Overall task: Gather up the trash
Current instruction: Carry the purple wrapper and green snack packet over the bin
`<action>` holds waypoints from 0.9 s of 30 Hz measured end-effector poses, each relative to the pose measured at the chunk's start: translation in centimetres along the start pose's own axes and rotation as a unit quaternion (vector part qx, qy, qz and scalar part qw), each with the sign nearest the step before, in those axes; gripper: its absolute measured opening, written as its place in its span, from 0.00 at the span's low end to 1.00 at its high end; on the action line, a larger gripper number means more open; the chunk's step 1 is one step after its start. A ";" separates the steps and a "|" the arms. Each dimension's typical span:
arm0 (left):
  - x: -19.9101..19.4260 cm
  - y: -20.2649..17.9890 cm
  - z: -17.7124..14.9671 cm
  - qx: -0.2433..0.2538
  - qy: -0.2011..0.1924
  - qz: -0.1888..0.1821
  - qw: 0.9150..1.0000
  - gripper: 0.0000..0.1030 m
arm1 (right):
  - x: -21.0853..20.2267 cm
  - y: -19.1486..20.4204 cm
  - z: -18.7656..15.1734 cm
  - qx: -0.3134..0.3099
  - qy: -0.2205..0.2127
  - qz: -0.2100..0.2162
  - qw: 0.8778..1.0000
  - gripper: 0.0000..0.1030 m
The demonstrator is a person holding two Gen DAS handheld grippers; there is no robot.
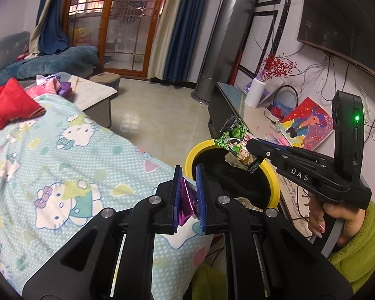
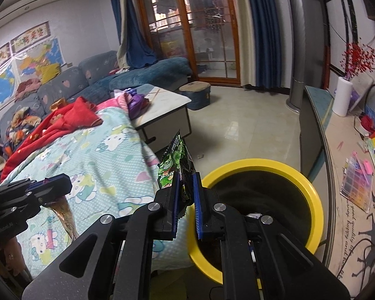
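Observation:
My left gripper [image 1: 189, 183] is shut on a crumpled purple foil wrapper [image 1: 187, 201], just short of the near rim of a yellow-rimmed black bin [image 1: 195, 150]. From the right wrist view the left gripper [image 2: 62, 183] shows at the left, over the blanket, with its wrapper [image 2: 65, 212] hanging down. My right gripper [image 2: 186, 178] is shut on a green snack bag [image 2: 176, 158] that stands up at the left rim of the bin [image 2: 262, 163]. In the left wrist view the right gripper [image 1: 252, 155], held by a hand in a green sleeve, keeps the bag [image 1: 233, 137] over the bin's mouth.
A Hello Kitty blanket [image 1: 62, 155] with a red cloth [image 1: 10, 105] lies left of the bin. Behind it stands a low table [image 2: 167, 105]; a TV cabinet [image 2: 315, 135] with papers and a vase runs along the right. Tiled floor [image 2: 237, 125] lies between.

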State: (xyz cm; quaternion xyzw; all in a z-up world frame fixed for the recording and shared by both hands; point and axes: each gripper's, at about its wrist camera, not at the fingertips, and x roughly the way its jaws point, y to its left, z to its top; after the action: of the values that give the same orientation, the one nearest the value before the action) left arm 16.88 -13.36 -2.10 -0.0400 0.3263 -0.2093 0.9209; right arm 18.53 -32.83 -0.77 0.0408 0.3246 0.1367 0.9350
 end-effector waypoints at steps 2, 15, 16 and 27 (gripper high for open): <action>0.5 -0.4 0.1 0.003 0.002 -0.004 1.000 0.07 | 0.0 -0.7 -0.2 0.009 0.001 -0.007 1.000 0.10; 3.3 -3.1 0.9 0.027 0.009 -0.021 0.999 0.07 | 0.1 -5.0 -1.5 0.046 0.004 -0.043 0.998 0.10; 3.6 -3.3 0.9 0.029 0.010 -0.022 0.999 0.07 | 0.1 -5.3 -1.6 0.048 0.005 -0.047 0.998 0.10; 6.6 -5.3 0.9 0.043 0.021 -0.028 0.998 0.07 | 0.8 -7.8 -2.4 0.066 0.011 -0.079 0.995 0.10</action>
State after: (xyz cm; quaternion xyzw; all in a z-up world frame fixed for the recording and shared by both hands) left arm 20.10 -20.95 -4.13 -0.0055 0.3352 -0.2497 0.9084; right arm 19.45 -40.11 -4.43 0.0755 0.3453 0.0411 0.9346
